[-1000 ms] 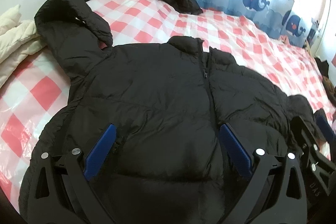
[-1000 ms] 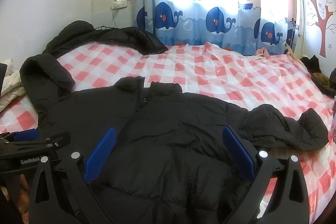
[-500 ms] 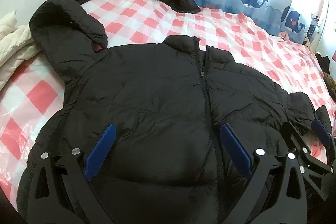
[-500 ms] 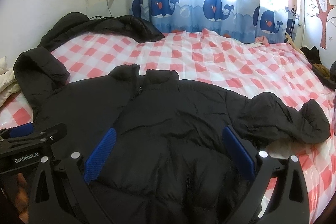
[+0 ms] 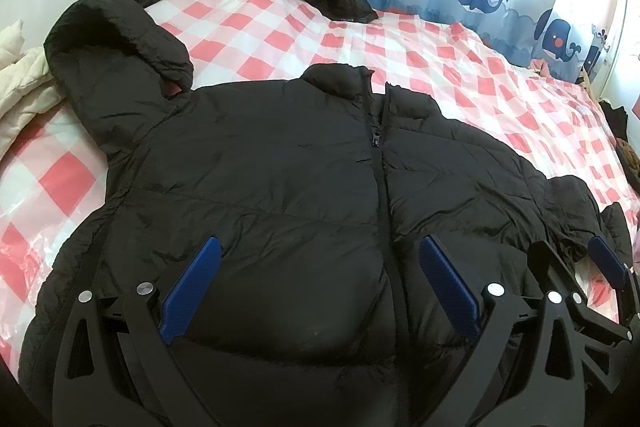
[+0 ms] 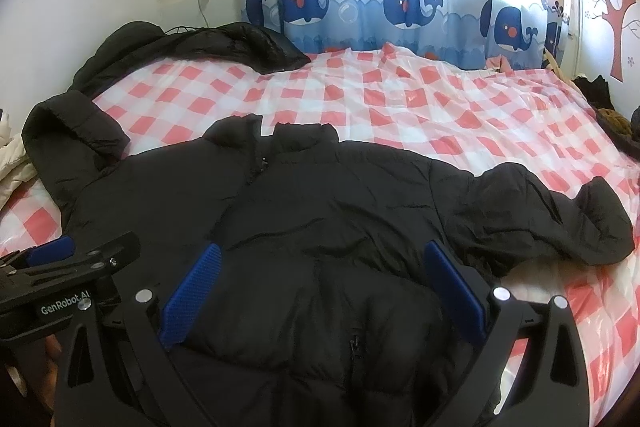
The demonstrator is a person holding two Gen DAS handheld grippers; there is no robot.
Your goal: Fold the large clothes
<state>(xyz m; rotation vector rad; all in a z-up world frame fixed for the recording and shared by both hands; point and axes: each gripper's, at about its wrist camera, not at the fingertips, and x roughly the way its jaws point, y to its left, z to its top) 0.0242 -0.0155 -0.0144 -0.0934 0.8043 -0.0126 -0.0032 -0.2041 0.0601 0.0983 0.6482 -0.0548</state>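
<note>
A black puffer jacket (image 5: 288, 171) lies front up and zipped on the bed, collar toward the far side; it also shows in the right wrist view (image 6: 340, 203). Its left sleeve (image 5: 108, 55) bends up at the left and its right sleeve (image 6: 560, 215) lies out to the right. My left gripper (image 5: 318, 259) is open, hovering over the jacket's lower body, holding nothing. My right gripper (image 6: 320, 267) is open over the lower right part, holding nothing. Each gripper shows in the other's view, the right one (image 5: 576, 267) and the left one (image 6: 92, 251).
The bed has a red and white checked cover (image 6: 400, 99). A second black coat (image 6: 192, 43) lies along the far left edge by the wall. A cream quilted garment (image 5: 20, 79) lies at the left. Whale-print curtains (image 6: 400, 7) hang behind; dark items (image 6: 608, 111) lie at the right edge.
Both grippers have pulled back and risen a little, so more of the jacket and bed shows. Both stay open. The jacket lies the same.
</note>
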